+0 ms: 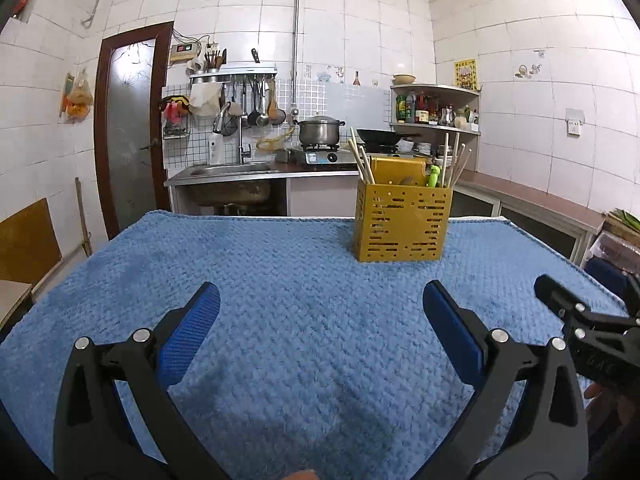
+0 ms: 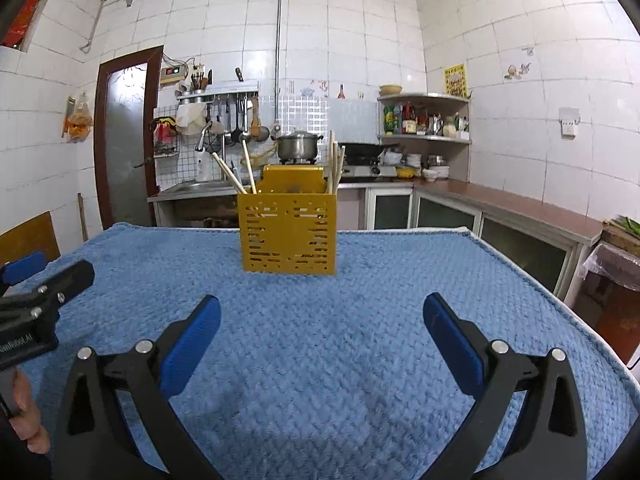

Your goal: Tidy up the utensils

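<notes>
A yellow perforated utensil holder [image 1: 402, 222] stands upright at the far side of the blue towel [image 1: 304, 288]. It also shows in the right wrist view [image 2: 289, 234]. Wooden chopsticks [image 1: 362, 162] and a green-handled utensil [image 1: 434, 176] stick out of it; chopsticks [image 2: 248, 164] show in the right wrist view too. My left gripper [image 1: 320, 304] is open and empty, low over the towel, short of the holder. My right gripper [image 2: 320, 316] is open and empty, beside the left one. Each gripper's side shows in the other view, the right gripper [image 1: 576, 312] and the left gripper [image 2: 44, 280].
The towel [image 2: 360, 320] covers the table. Behind it are a sink [image 1: 228, 170], a stove with a steel pot [image 1: 320, 130], a corner shelf with bottles [image 1: 436, 110] and a counter along the right wall [image 2: 508, 204]. A wooden chair back [image 1: 24, 240] stands at the left.
</notes>
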Tool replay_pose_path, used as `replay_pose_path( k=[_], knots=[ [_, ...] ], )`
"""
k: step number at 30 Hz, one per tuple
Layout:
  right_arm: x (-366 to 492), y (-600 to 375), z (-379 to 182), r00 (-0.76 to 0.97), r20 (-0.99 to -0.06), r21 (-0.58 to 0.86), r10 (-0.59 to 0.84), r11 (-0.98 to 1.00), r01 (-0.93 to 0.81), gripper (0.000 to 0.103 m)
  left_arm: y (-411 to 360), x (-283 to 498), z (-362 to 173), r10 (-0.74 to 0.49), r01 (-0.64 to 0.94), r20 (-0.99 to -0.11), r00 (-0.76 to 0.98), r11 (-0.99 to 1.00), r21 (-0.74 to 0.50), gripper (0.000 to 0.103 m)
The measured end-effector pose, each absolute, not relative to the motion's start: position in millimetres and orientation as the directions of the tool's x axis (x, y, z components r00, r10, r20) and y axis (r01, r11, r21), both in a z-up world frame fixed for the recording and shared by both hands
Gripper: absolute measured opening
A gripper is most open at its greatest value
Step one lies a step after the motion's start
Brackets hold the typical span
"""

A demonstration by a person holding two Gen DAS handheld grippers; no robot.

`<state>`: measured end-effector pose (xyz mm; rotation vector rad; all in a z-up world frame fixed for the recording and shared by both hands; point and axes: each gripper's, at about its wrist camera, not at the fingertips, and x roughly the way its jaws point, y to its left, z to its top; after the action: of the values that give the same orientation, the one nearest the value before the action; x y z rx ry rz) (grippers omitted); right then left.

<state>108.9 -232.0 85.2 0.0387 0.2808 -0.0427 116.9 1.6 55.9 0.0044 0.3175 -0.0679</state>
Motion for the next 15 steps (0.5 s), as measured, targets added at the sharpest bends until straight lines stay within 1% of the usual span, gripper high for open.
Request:
replay_pose_path(
  k=[3, 5, 8, 15],
  knots=[
    [104, -229, 76, 0.963, -0.267, 0.017, -0.044, 0.999, 0.050, 0.099, 3, 120, 50, -0.055, 0.055, -0.316, 0.947, 0.998, -0.008, 0.098],
    [107, -226, 73, 0.957, -0.288, 0.012, -0.041, 0.999, 0.047, 0.099, 1, 124, 45, -0.057, 0.059, -0.332, 0.942, 0.998, -0.002, 0.098],
    [104, -226, 73, 0.961, -0.272, 0.013, -0.044, 0.999, 0.050, 0.099, -2, 129, 39, -0.054, 0.068, -0.347, 0.936, 0.997, 0.027, 0.098],
    [101, -236, 70, 0.960, -0.276, 0.054, -0.043, 0.997, 0.060, 0.099, -2, 133, 37, -0.078, 0.089, -0.366, 0.927, 0.996, 0.014, 0.098]
  ],
)
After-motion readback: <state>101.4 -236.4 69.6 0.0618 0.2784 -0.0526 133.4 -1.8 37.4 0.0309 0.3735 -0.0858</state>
